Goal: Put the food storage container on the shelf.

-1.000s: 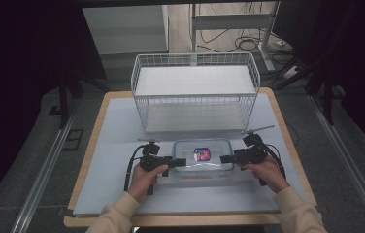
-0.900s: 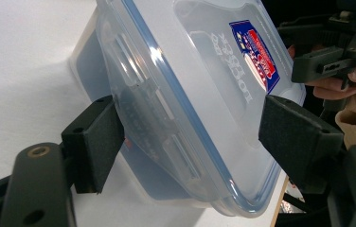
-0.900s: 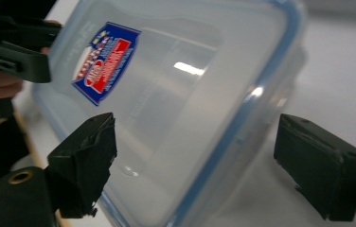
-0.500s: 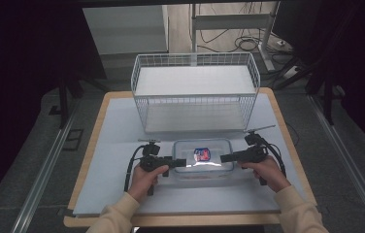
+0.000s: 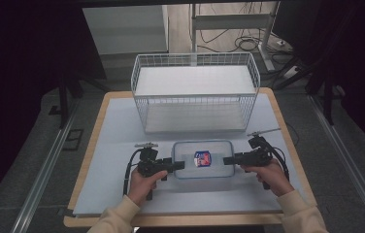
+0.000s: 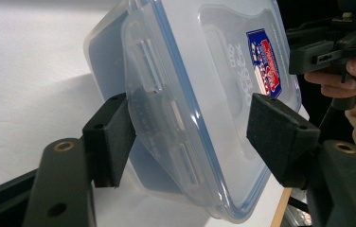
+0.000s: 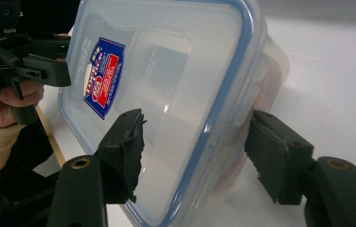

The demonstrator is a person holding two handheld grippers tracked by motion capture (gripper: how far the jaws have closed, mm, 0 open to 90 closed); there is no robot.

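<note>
Two claws flank a clear plastic food container low on the tabletop, before a white wire basket. The left claw straddles its blue-rimmed lid edge, jaws just closing, one pad off. The right claw, also closing, isn't clamped either; a shallow bite could slip off the latch.

No legible text on lid sticker

This looks like a lab or test room. Behind the worktop loose cables lie on the bare floor by metal stand legs. Floor rails run beside the worktop.
</note>
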